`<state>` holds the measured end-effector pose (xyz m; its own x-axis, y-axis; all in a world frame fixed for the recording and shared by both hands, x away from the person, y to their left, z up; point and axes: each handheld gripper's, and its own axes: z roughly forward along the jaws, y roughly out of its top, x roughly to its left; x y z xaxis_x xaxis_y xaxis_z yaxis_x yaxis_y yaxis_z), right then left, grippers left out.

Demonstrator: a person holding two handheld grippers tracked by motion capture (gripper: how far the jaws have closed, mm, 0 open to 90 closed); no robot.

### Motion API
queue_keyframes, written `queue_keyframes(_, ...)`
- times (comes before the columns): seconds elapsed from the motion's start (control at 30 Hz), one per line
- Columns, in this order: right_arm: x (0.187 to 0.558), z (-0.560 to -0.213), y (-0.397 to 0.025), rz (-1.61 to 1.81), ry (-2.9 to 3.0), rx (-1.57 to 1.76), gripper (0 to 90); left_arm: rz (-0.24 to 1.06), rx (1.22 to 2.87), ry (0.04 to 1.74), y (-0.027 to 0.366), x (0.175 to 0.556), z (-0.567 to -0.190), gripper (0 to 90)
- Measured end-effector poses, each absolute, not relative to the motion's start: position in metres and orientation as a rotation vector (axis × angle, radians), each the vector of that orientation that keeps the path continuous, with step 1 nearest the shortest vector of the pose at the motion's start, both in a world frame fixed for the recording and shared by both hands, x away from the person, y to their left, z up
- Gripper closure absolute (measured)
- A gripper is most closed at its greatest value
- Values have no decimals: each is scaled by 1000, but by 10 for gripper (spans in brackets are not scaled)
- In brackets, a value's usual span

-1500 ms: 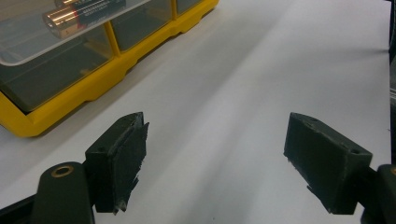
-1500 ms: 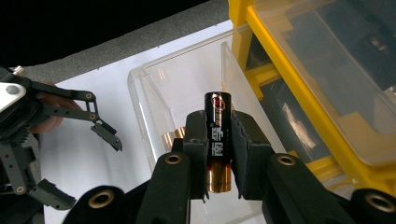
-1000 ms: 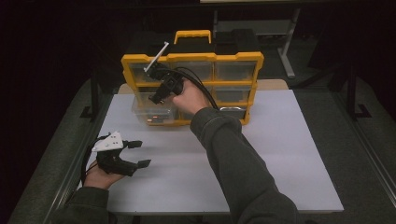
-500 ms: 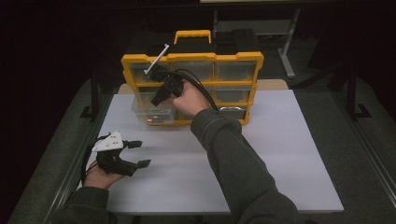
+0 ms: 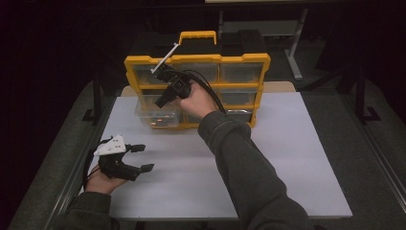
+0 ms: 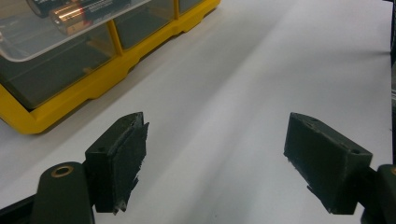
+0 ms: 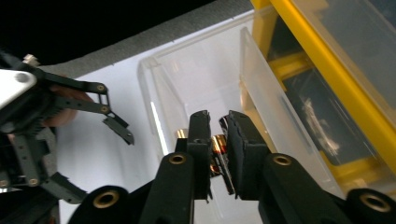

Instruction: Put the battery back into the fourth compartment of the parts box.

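A yellow organizer (image 5: 244,60) with clear drawers stands at the back of the white table. Its lower-left clear drawer (image 5: 153,115) is pulled out, with batteries inside. My right gripper (image 5: 160,100) hangs over that drawer, pointing down. In the right gripper view the right gripper (image 7: 218,126) is shut on a black-and-copper battery (image 7: 218,149) just above the drawer (image 7: 205,79). My left gripper (image 5: 146,157) rests in a hand at the table's front left, open, nothing between its jaws (image 6: 215,158). The left gripper (image 7: 95,161) also appears beyond the drawer in the right gripper view.
Batteries (image 6: 84,11) lie in the open drawer above the organizer's yellow base (image 6: 60,100). The white table top (image 5: 297,158) stretches to the right and front. Dark floor and metal frame legs (image 5: 292,52) surround the table.
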<state>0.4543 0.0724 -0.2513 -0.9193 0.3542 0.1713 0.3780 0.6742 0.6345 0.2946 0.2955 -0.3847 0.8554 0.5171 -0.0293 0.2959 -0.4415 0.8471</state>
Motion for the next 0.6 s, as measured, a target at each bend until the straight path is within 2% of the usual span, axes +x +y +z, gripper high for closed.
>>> queue_keyframes(0.37, 447, -243, 69, -1098, -2834, -574, 880, 296, 2067, 591, 296, 295, -385, 204)
queue_keyframes(0.6, 440, -238, 66, -1110, -2820, -542, 887, 295, 2070, 591, 296, 295, -386, 204)
